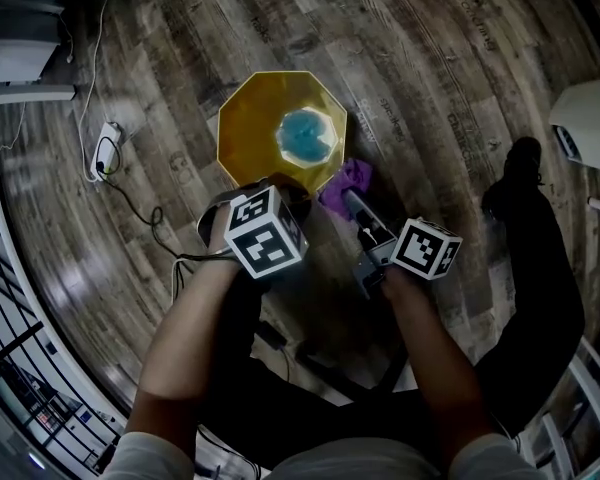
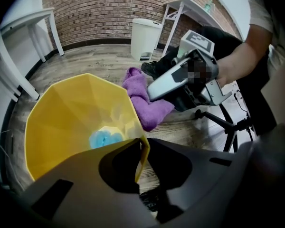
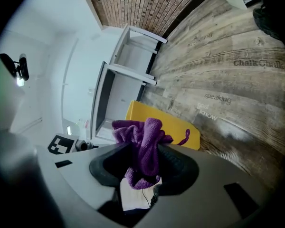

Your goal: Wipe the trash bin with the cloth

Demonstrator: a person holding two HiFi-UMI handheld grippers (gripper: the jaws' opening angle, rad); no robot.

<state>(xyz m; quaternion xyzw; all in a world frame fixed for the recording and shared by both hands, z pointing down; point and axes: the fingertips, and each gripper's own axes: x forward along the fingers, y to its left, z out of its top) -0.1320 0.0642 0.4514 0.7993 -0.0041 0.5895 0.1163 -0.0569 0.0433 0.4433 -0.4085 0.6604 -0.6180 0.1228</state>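
Note:
A yellow octagonal trash bin [image 1: 265, 118] stands on the wood floor, with a light blue thing [image 1: 308, 136] lying in its bottom. My left gripper [image 1: 283, 190] reaches down at the bin's near edge. In the left gripper view its jaws [image 2: 141, 145] are shut on the thin yellow rim [image 2: 143, 152]. A purple cloth [image 1: 346, 180] hangs just right of the bin, bunched between the jaws of my right gripper [image 1: 348, 200]. The right gripper view shows the cloth [image 3: 143, 144] pinched tight, with the bin [image 3: 173, 127] behind it. From the left gripper view the cloth [image 2: 145, 101] sits beside the bin's outer wall.
A power strip with its cable [image 1: 105, 150] lies left of the bin. A white pedal bin [image 2: 145, 38] and white table legs [image 2: 178, 20] stand by the brick wall. Black stand legs [image 2: 225, 122] are to the right. The person's dark shoe [image 1: 520, 168] rests on the floor.

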